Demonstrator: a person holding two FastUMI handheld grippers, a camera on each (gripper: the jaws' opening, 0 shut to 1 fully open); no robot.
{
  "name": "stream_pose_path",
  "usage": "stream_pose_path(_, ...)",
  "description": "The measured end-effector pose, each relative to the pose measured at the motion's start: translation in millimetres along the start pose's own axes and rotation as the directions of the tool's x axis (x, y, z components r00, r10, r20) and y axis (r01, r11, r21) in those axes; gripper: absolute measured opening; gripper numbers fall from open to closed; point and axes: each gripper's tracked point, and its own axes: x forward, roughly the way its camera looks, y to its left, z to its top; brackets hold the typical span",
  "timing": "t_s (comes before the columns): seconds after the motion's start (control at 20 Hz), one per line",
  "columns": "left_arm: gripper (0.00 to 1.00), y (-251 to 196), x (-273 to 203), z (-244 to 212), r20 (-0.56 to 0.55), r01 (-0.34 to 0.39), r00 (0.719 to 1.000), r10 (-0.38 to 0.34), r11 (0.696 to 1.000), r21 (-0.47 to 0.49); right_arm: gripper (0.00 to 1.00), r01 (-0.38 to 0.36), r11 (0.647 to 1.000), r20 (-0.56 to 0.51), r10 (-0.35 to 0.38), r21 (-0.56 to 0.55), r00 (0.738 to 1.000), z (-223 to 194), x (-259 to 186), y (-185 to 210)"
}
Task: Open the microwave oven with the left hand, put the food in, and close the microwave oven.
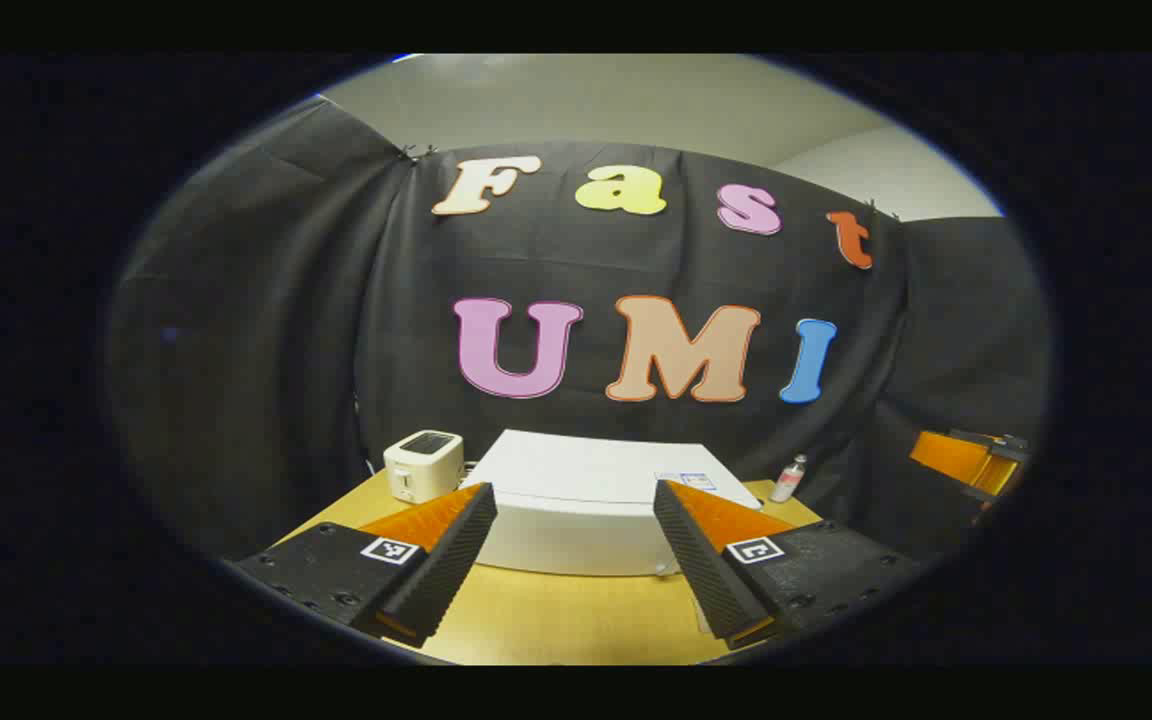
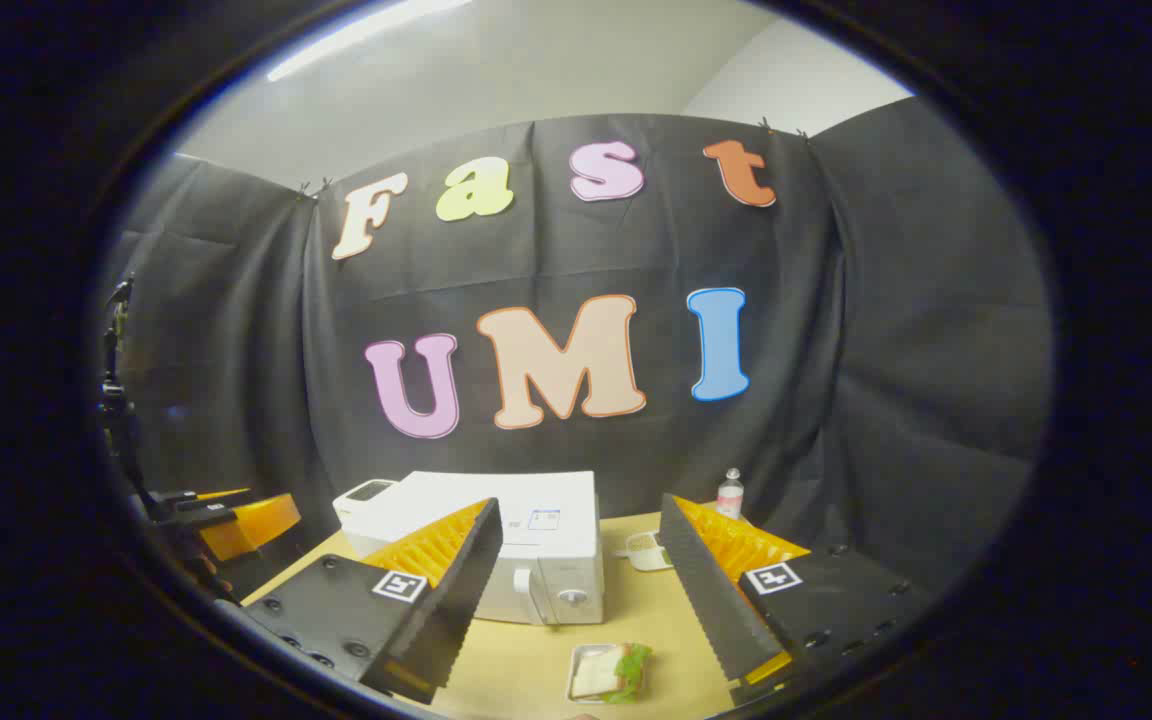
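Microwave shut, both tongs parted and empty, held above the table.

The left gripper (image 1: 571, 560) has its jaws spread with nothing between them; the microwave oven (image 1: 586, 500) lies straight ahead of it, long side across its line, door closed. The right gripper (image 2: 576, 590) is likewise agape and empty; the sandwich tray (image 2: 608, 672) sits just below and ahead between its fingers, the microwave ahead to its left. I judge the left nearer the door. A sticker on the microwave top is too small to read.
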Motion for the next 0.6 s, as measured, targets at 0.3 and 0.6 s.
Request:
stream_pose_path(0.3,0.94,-29.1,11.0,14.6,0.042,0.026,0.999,-0.028,0.999,0.032,0.91,0.012,1.000,0.005,-0.012,0.002,1.000,8.9,7.7,-22.5)
stream_pose_path(0.6,0.93,-47.2,20.6,11.1,0.021,0.033,0.999,-0.033,0.999,0.002,0.91,0.013,1.000,0.010,-0.013,0.003,1.000,14.8,10.1,-39.5)
